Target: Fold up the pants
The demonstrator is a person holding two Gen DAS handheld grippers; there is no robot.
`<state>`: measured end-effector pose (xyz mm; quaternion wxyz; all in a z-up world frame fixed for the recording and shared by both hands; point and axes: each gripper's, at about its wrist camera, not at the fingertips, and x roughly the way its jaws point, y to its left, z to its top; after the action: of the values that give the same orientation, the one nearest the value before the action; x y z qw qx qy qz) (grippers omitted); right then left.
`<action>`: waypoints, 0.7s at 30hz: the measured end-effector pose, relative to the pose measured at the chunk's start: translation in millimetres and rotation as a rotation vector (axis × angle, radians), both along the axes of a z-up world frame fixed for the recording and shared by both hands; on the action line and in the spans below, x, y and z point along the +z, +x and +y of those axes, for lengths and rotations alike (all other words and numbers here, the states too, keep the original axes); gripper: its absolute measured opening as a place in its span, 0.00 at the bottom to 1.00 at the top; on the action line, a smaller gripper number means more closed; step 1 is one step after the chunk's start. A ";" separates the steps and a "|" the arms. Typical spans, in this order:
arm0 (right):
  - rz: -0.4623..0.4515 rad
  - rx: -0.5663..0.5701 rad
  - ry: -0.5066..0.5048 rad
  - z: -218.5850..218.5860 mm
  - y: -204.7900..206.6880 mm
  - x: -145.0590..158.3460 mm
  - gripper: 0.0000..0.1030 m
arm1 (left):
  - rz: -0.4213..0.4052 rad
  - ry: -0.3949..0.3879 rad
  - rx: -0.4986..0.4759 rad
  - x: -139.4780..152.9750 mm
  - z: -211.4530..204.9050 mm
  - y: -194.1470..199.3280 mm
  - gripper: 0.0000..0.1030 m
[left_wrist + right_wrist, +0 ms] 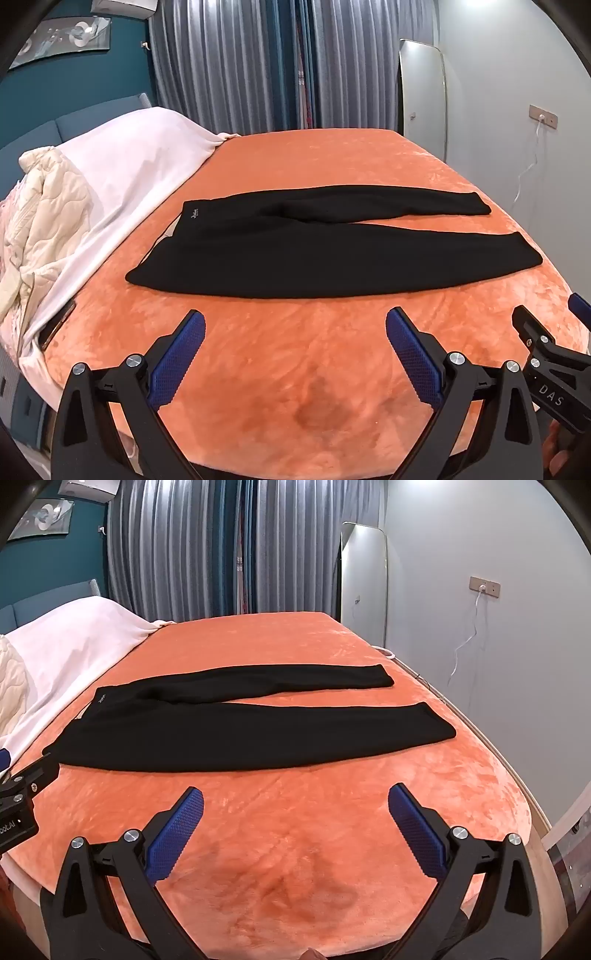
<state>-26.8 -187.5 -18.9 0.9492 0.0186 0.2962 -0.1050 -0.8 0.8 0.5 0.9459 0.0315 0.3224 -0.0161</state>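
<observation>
A pair of black pants (pixel 314 254) lies flat across the orange bed cover (pixel 295 350), waistband to the left, both legs stretched to the right with a narrow gap between them. The same pants (pixel 251 734) fill the middle of the right wrist view. My left gripper (pixel 295 332) hovers open over bare cover, short of the pants' near edge, nothing between its blue pads. My right gripper (pixel 295 808) is open too, also short of the near leg. In the left wrist view the right gripper (pixel 546 325) shows at the right edge.
A white sheet (pixel 140 170) and a cream quilt (pixel 48 221) are heaped at the left of the bed. Grey curtains (pixel 240 66) hang behind. A standing mirror (pixel 364 583) and a wall socket with a white cable (pixel 480 590) are at the right.
</observation>
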 end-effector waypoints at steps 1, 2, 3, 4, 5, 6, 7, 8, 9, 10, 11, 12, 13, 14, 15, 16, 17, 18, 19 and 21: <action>-0.001 0.000 0.002 -0.4 -0.2 0.0 0.95 | -0.002 0.001 0.000 0.2 0.6 -0.5 0.93; -0.001 -0.001 0.002 -0.8 -0.4 0.0 0.95 | -0.003 0.000 -0.002 0.4 1.4 -1.0 0.93; -0.001 -0.001 0.004 -1.2 -0.6 0.0 0.95 | -0.003 0.000 0.001 0.5 2.7 -1.4 0.93; -0.001 0.000 0.004 -1.3 -0.7 0.1 0.95 | -0.003 0.012 -0.008 0.5 0.2 -1.4 0.93; -0.001 0.000 0.002 -1.3 -1.0 0.3 0.95 | -0.002 0.023 -0.005 0.1 -1.3 -1.2 0.93; -0.003 -0.001 0.000 -1.3 -1.5 0.5 0.95 | -0.001 0.025 -0.002 -1.7 -1.4 -1.2 0.93; -0.002 0.000 0.000 -1.4 -1.7 0.6 0.95 | -0.002 0.022 -0.005 -0.8 -0.7 -1.3 0.93; -0.003 0.000 -0.002 2.0 0.9 1.0 0.95 | 0.001 0.026 -0.001 -2.0 -3.2 -0.5 0.93; -0.003 0.001 -0.002 3.2 0.6 1.7 0.95 | 0.001 0.029 0.003 -1.3 -3.8 0.2 0.93; -0.003 0.001 -0.002 3.0 0.6 1.4 0.95 | 0.001 0.029 0.001 -1.0 -4.0 0.6 0.93; -0.003 0.000 -0.002 3.8 0.9 1.5 0.95 | 0.002 0.031 0.003 -0.2 -5.3 2.5 0.93; -0.003 0.001 -0.002 4.7 1.2 1.6 0.95 | 0.002 0.034 0.008 -0.2 -5.6 2.8 0.93; -0.003 0.002 -0.002 5.4 1.6 1.8 0.95 | 0.003 0.030 0.002 1.2 -4.1 3.9 0.93; -0.005 0.001 -0.003 6.1 1.8 2.0 0.95 | 0.004 0.031 0.005 1.2 -4.3 4.0 0.94; -0.006 0.000 -0.002 3.5 1.8 3.1 0.95 | 0.002 0.030 0.003 1.0 -3.8 3.4 0.94; -0.006 0.001 -0.002 4.0 1.4 3.2 0.95 | 0.000 0.031 0.000 1.8 -4.4 0.4 0.94; -0.006 0.000 -0.002 4.0 1.5 4.1 0.95 | 0.001 0.032 0.002 1.6 -4.3 0.5 0.94; -0.006 0.001 -0.002 3.6 1.5 4.3 0.95 | 0.005 0.030 -0.001 2.3 -2.4 0.9 0.94; -0.005 0.002 -0.001 4.0 1.5 4.5 0.95 | 0.007 0.028 -0.002 2.4 -1.5 0.7 0.94; -0.005 0.002 -0.005 4.4 1.4 4.3 0.95 | 0.010 0.025 -0.001 2.3 1.2 0.3 0.94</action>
<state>-25.4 -183.0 -14.6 0.9500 0.0163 0.2937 -0.1049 -0.5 2.0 2.8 0.9439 0.0435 0.3273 -0.0126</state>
